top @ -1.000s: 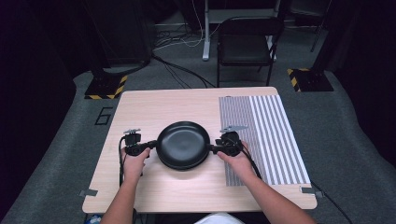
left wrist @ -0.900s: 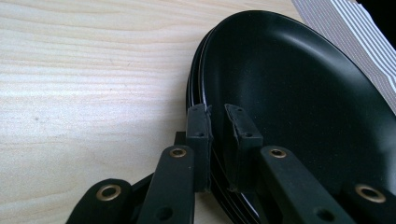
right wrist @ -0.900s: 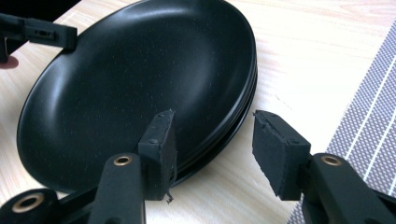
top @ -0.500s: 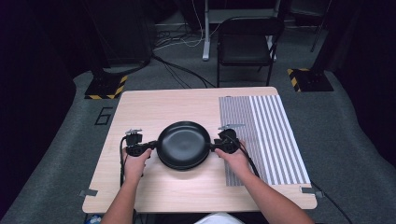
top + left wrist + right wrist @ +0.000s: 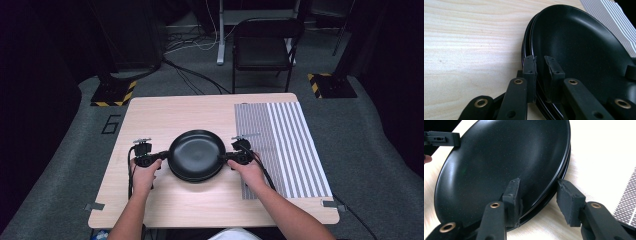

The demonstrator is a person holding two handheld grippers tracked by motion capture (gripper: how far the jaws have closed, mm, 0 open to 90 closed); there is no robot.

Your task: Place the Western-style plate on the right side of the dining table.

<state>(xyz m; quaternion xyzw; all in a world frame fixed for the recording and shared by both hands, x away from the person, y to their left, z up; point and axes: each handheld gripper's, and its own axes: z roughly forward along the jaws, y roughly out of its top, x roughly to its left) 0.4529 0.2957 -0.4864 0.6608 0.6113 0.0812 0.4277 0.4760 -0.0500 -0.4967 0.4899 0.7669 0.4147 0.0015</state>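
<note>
Between my two tongs sits a stack of black plates (image 5: 196,155), on the light wood table (image 5: 165,117), one tong at each side of the rim.

Left gripper (image 5: 159,155): at the stack's left edge. From the left gripper view, the jaws straddle the rim of the top black plate (image 5: 584,55), one pad inside the dish, one outside, gap nearly gone. I read it as pinching the top plate's rim. At least one more plate edge shows just under it, beyond the outer pad.

Right gripper (image 5: 226,156): at the stack's right edge. From the right gripper view, the jaws are spread. Inner pad rests on the top plate's inner face near the rim; the outer pad stands off from the stack's edge, with wood visible in the gap. Not clamped.

Far side of the stack in that view: the left gripper's jaw tip on the opposite rim, a fingertip (image 5: 427,159) just below it.

Striped grey-white mat (image 5: 282,145) lies just outboard of the right gripper; stack isn't on it. My hands hold both tongs from the near side.
</note>
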